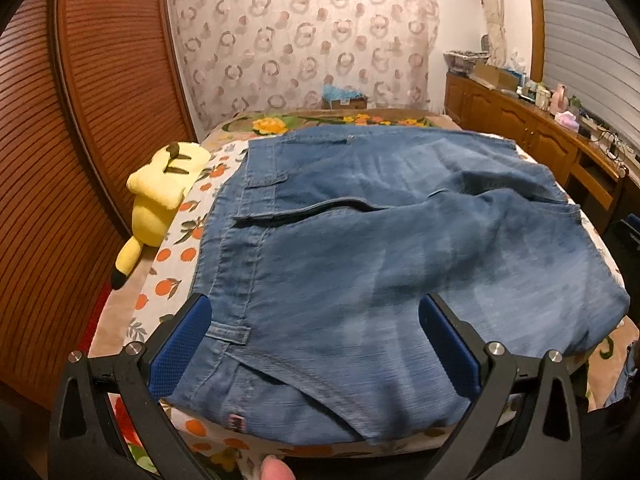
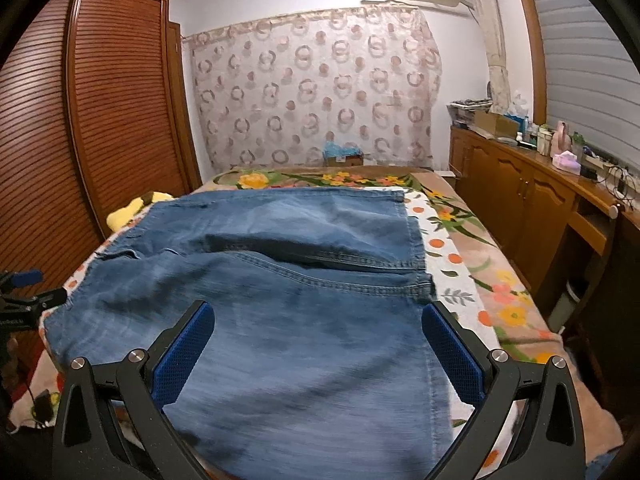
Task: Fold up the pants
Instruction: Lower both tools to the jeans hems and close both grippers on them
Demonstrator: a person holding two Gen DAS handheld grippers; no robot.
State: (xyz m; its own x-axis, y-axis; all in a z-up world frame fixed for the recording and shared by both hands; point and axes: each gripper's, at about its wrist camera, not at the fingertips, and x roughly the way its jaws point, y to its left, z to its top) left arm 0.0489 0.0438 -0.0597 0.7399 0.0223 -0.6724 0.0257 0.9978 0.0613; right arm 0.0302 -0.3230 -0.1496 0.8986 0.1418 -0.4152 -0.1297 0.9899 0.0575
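Pants (image 1: 380, 240) on bed (image 2: 500, 280), toy (image 1: 160, 196) left.

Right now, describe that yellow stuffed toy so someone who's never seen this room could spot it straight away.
Find the bed with the orange-print sheet, where the blue denim pants lie spread out. Along its left edge, against the slatted wooden wardrobe, lies the yellow plush toy. It is the only bright yellow, soft thing there, with black-tipped ears.
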